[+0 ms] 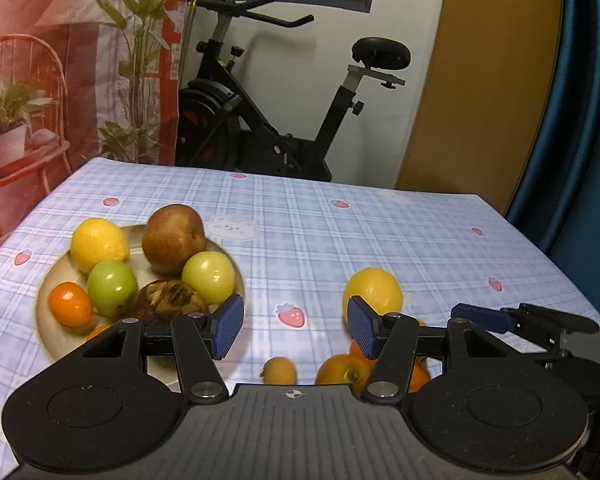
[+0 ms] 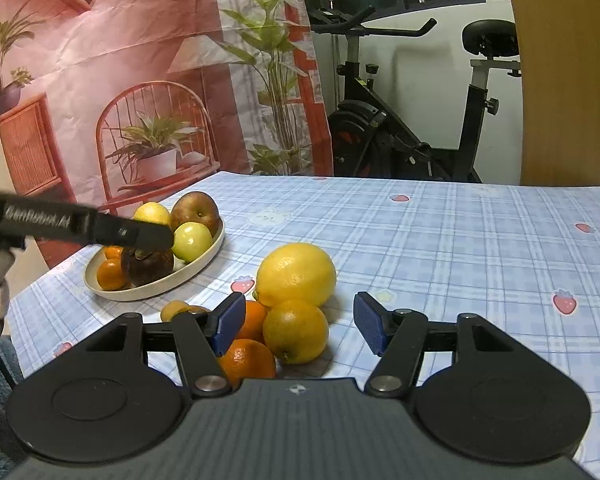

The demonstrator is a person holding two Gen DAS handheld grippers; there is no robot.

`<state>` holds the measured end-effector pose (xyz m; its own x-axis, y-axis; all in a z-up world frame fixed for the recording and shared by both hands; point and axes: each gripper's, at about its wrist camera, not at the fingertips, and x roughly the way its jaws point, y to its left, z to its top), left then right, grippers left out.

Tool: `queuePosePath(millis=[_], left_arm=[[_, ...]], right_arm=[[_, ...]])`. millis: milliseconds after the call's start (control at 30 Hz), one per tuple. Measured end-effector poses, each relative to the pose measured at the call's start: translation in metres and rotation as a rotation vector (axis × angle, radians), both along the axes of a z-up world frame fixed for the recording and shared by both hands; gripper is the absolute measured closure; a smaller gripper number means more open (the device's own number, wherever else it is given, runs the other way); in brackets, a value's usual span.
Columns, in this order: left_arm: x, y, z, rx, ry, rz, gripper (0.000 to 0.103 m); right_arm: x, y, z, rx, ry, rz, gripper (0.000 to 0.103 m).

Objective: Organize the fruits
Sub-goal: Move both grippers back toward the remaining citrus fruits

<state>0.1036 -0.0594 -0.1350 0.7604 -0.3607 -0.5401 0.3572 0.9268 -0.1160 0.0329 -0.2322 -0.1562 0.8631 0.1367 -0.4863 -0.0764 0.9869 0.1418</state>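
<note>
My claws: left claw (image 1: 295, 326) and right claw (image 2: 299, 326) both spread, holding nothing.
Risk: nudging the lemon (image 2: 296, 274) could roll the oranges (image 2: 295, 331) off the worktop (image 2: 460, 248).

The tabletop (image 2: 480, 248) lies bare across its far and right parts, giving open passage there. At left, a plate (image 2: 196, 270) heaped with fruit blocks the way. Near the front, a lemon (image 2: 296, 274) and oranges (image 2: 294, 330) sit clustered, touching. Between plate and cluster runs a narrow bare strip, partly blocked by one small fruit (image 1: 279, 370).
</note>
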Motion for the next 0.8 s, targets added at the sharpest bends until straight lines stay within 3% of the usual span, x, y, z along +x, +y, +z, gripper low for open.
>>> queuePosePath(millis=[433,800], left_arm=[[-0.006,-0.002,-0.010,0.002,0.049,-0.050,0.043],[-0.006,-0.004,-0.013,-0.004,0.059,-0.071,0.043]], right_arm=[[-0.005,0.016,-0.002,-0.022,0.058,0.068,0.040],[-0.004,0.033,-0.009,-0.063,0.091,0.124,0.052]])
